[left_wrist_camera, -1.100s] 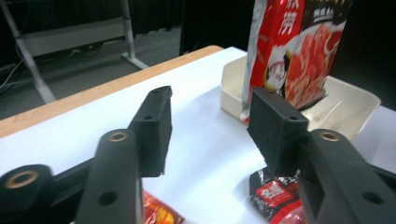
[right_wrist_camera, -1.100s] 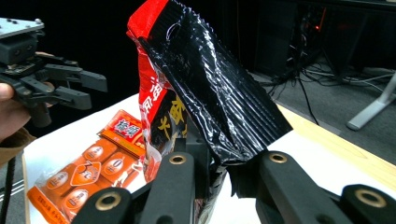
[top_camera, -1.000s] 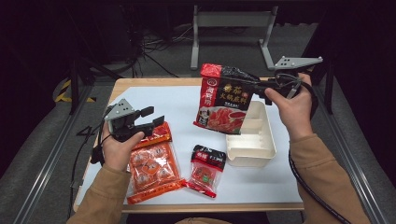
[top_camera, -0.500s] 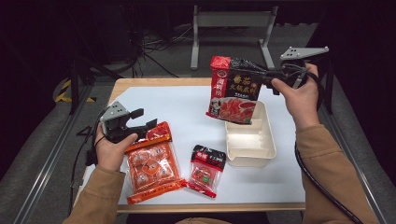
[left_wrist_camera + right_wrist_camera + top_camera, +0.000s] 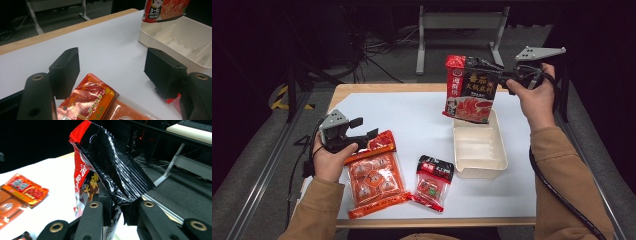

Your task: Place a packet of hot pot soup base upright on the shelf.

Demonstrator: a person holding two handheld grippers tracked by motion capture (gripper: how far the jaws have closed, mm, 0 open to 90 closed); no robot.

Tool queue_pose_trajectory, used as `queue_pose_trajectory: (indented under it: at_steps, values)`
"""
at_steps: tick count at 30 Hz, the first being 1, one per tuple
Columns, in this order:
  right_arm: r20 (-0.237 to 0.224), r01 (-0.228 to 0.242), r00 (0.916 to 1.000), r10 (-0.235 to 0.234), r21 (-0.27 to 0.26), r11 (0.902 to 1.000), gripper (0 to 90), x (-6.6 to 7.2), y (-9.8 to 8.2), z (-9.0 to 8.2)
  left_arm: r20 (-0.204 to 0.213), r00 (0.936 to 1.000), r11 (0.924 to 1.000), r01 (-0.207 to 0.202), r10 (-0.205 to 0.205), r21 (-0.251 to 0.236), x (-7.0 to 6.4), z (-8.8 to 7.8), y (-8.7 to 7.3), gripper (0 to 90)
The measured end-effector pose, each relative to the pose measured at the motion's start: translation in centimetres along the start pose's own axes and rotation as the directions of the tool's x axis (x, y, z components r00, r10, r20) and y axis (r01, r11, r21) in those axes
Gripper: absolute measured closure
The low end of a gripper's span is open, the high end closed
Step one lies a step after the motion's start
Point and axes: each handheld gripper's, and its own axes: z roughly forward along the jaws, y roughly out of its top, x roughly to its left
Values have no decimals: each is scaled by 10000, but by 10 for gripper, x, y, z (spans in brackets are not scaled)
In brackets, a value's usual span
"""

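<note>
My left gripper [image 5: 365,128] hovers over the top edge of an orange snack packet [image 5: 374,175] that lies flat on the white table. Its jaws have just been opening and now stand wide apart in the left gripper view [image 5: 112,67]. The orange packet [image 5: 92,100] lies below them, and neither pad touches it. My right gripper [image 5: 493,75] is shut on the top edge of a red and black soup-base packet [image 5: 468,92]. That packet hangs upright above the far end of a cream tray [image 5: 479,172]. The right gripper view [image 5: 117,208] shows the crumpled packet [image 5: 110,167] pinched between the jaws.
A small red and black packet [image 5: 432,181] lies between the orange packet and the tray. The tray [image 5: 150,40] holds nothing and has ribs inside. The table's wooden far edge [image 5: 387,89] borders a dark floor with cables and a metal stand.
The right gripper has carried the red and black packet up and to the right, from the tray's left side to above its far end. The left gripper's jaws have spread wider.
</note>
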Motion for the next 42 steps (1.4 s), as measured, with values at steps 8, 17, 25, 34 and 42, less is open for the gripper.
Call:
queue_pose_trajectory:
  at_steps: [8,17,25,34,42]
  values:
    - [184,429,9989,-428,-50,9991,795,-10,-11,2,-46,10000,10000,61,-61,-3,2,-1,-1,289]
    - [133,651,9978,-652,80,9978,795,-16,-26,4,-65,9999,10000,79,-79,-30,3,-3,-2,289]
    - [193,506,9985,-513,320,9982,794,-18,-39,12,79,9998,9999,162,-162,14,5,-1,-4,289]
    - [83,448,9989,-451,383,9983,789,-17,-48,14,78,9998,9998,200,-200,40,6,-1,-5,288]
    - [32,161,9999,-164,846,9963,780,-15,-66,24,71,9997,9997,213,-214,83,6,-2,-5,288]
